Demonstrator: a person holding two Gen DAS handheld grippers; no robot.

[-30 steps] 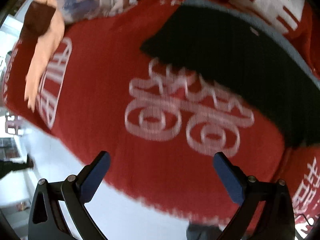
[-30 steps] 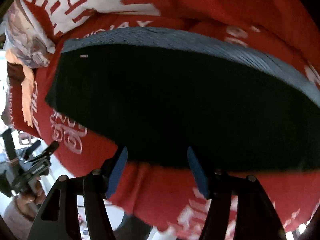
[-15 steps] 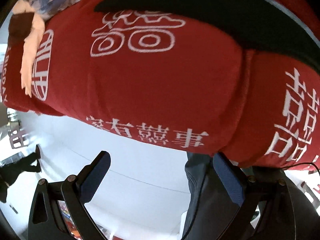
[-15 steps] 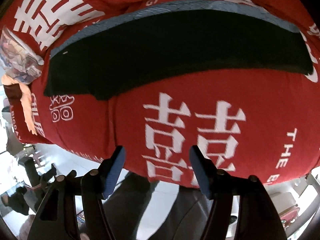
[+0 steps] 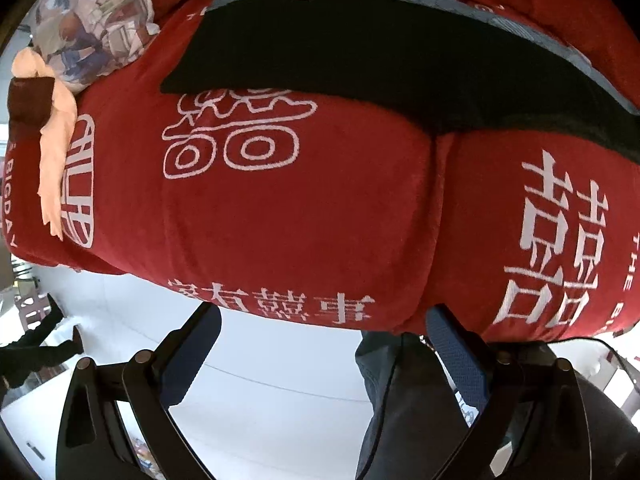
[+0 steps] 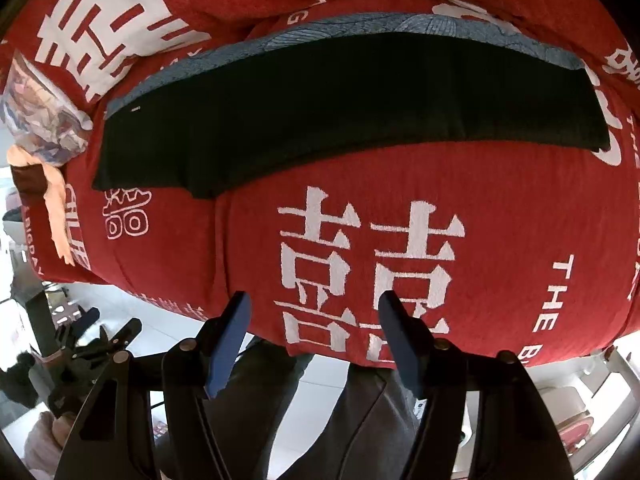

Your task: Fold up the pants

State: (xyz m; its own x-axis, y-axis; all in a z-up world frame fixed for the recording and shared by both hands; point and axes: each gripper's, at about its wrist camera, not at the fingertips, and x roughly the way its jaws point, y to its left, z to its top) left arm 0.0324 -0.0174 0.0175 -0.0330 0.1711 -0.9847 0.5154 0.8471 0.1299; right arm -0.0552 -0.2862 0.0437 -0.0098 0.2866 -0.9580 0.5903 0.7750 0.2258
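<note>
The black pants (image 5: pixel 380 56) lie flat as a long folded strip on a red blanket with white characters, a blue-grey patterned edge showing along their far side. In the right wrist view the pants (image 6: pixel 344 108) stretch across the upper middle. My left gripper (image 5: pixel 324 344) hangs open above the blanket's near edge and the floor, well short of the pants, nothing between its blue pads. My right gripper (image 6: pixel 316 332) is also open and empty, over the blanket's front edge, apart from the pants.
The red blanket (image 5: pixel 280 208) covers a bed whose near edge drops to a white tiled floor (image 5: pixel 260 392). A patterned pillow (image 5: pixel 92 20) and a peach cloth (image 5: pixel 54 152) lie at the far left. A person's grey-trousered legs (image 6: pixel 360 420) stand below the grippers.
Both grippers pulled back from above the pants toward the bed's near edge and rose; the pants now lie farther up in both views. Both grippers stayed open and empty.
</note>
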